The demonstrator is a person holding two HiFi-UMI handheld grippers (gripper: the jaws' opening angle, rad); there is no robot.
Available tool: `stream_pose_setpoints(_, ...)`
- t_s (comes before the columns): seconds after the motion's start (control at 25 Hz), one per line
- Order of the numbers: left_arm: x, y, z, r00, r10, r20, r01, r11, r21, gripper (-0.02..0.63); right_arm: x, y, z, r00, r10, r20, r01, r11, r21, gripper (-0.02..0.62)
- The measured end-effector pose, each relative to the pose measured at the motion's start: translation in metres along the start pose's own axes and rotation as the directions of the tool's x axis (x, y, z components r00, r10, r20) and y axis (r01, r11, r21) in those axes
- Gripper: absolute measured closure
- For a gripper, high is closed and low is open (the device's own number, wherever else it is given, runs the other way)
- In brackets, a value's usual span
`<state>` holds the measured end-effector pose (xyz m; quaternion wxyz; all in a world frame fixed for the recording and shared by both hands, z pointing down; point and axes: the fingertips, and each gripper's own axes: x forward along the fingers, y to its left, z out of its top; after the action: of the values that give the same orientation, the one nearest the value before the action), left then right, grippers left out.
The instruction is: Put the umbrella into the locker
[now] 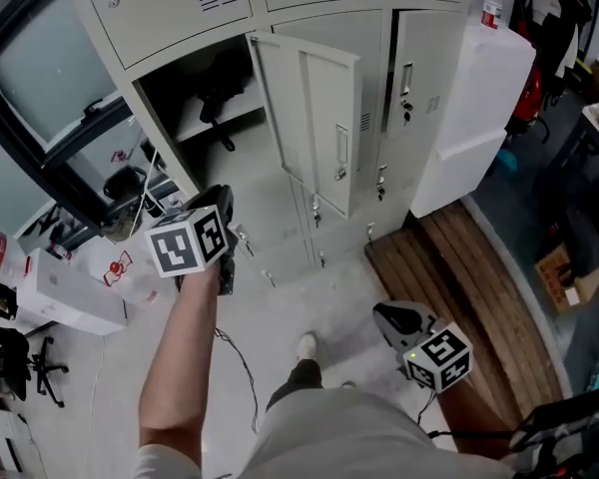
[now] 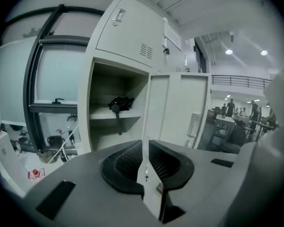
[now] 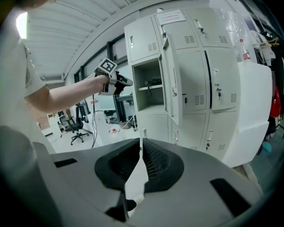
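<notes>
While the umbrella (image 2: 119, 104) lies inside the locker (image 2: 92, 126), the left gripper (image 2: 146, 143) jaws are closing on nothing and the right gripper (image 3: 141, 143) appears shut, empty.

The umbrella (image 2: 119, 103) lies on the shelf (image 2: 104, 118) in the locker (image 2: 91, 98); its door (image 2: 175, 108) stands right, a window (image 2: 54, 79) left.

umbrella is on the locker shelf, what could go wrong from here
1. The umbrella lies with its handle hanging over the shelf edge, so it might slide off, or catch the door when that is shut.
2. A cable trails on the floor by the person's shoe and could trip them.
</notes>
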<state>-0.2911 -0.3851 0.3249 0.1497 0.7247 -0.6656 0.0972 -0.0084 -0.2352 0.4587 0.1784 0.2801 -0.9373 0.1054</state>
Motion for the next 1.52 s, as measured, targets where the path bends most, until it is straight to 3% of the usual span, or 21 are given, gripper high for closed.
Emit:
stream_pose_setpoints(0.24, -0.05, -0.044, -0.063, 0.995, -0.078, -0.056, 0.079, 0.997, 0.012, 0.594, -0.022, 0.021, -0.012, 1.0, 0.023, 0.003, -0.023, 1.0, -0.013, 0.577)
stream_pose_setpoints(0.8, -0.151, -0.14, -0.168, 0.954, -0.29, -0.072, 0.292, 0.956, 0.022, 0.595, -0.038, 0.06, -0.03, 0.995, 0.099, -0.014, -0.1, 0.994, -0.049, 0.577)
stream_pose_setpoints(1.24, -0.196, -0.171, -0.227, 0.931, -0.346, -0.115, 0.347, 0.938, -0.011, 0.595, -0.031, 0.081, -0.029, 0.99, 0.14, -0.018, -0.141, 0.987, -0.074, 0.578)
stream_pose_setpoints(1.52, -0.209, -0.174, -0.246, 0.93, -0.338, -0.142, 0.343, 0.939, 0.008, 0.595, -0.024, 0.089, -0.026, 0.987, 0.157, -0.019, -0.158, 0.983, -0.094, 0.578)
